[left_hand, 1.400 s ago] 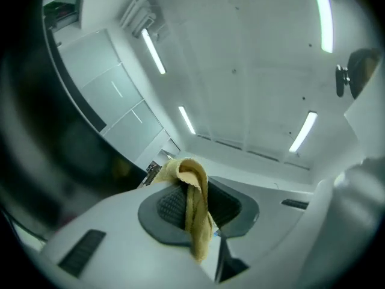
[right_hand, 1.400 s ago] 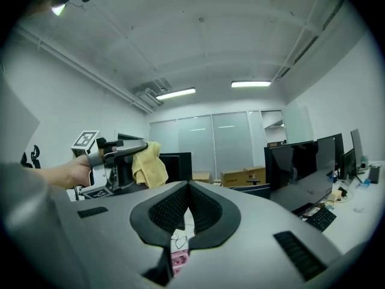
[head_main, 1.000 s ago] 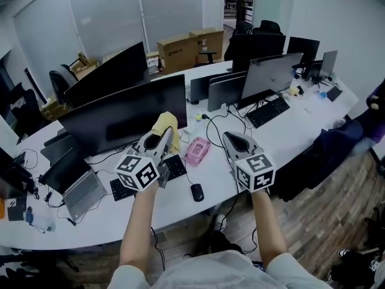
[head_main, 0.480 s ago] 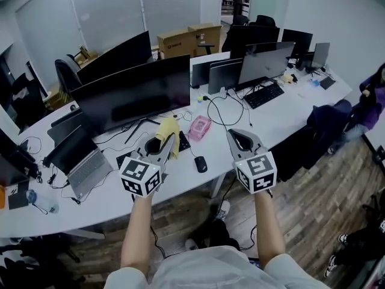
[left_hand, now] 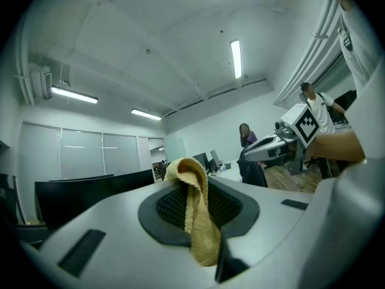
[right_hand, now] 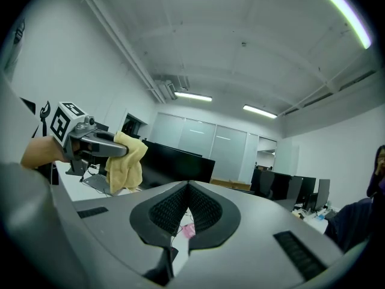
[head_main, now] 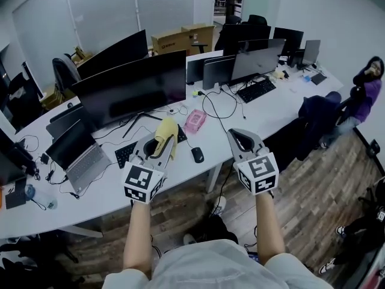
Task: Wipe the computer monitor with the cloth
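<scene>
A wide black computer monitor stands on the long white desk. A yellow cloth hangs from my left gripper, which is shut on it and held in front of the desk's front edge, well short of the screen. In the left gripper view the cloth is folded over and pinched between the jaws. My right gripper is level with it on the right, jaws shut with nothing in them. The right gripper view shows the cloth and the monitor behind it.
On the desk lie a keyboard, a mouse, a pink item, cables and a laptop. More monitors stand at the back right. A person in purple stands at the far right. Wooden floor lies below me.
The view has drawn back from the desk. Both grippers now sit farther from the monitor, over the desk's front edge. The cloth stays in the left gripper.
</scene>
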`<state>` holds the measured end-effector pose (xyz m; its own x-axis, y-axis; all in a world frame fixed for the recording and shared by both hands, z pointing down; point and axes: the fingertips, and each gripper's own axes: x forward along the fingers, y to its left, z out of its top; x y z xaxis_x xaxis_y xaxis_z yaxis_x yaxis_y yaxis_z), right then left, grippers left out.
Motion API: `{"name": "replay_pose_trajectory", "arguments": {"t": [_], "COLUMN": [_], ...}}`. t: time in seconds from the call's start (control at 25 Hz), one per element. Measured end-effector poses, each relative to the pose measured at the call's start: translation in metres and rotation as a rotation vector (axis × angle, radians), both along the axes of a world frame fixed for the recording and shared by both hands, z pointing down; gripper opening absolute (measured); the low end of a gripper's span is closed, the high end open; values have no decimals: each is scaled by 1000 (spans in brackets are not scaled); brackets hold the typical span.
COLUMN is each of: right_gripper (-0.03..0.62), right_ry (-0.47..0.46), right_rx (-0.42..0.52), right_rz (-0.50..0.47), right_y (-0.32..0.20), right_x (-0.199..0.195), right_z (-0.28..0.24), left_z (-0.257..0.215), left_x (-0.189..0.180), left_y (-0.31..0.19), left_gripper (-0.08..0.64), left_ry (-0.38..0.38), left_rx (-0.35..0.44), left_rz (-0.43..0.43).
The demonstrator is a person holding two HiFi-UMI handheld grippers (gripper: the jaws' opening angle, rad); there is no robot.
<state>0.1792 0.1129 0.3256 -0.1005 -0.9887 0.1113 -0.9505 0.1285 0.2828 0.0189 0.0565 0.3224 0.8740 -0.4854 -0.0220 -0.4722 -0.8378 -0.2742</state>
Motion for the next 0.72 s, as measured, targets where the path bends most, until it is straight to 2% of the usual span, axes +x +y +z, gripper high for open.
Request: {"name": "replay_pose_trajectory", "arguments": {"t": [0.28,0.72], "right_gripper": [26,27], "right_ry": [19,35], "right_rx": [2,-20], "right_rz": [0,-36], "right_y": [14,5], "right_x": [-5,-12], "right_z": [2,8], "left_z": [2,5], "left_x": [-5,9], "left_y": [12,13], "left_gripper": [75,75], "left_ry": [-10,-21], "left_rx": [25,25], "left_rz": [-1,27]}}
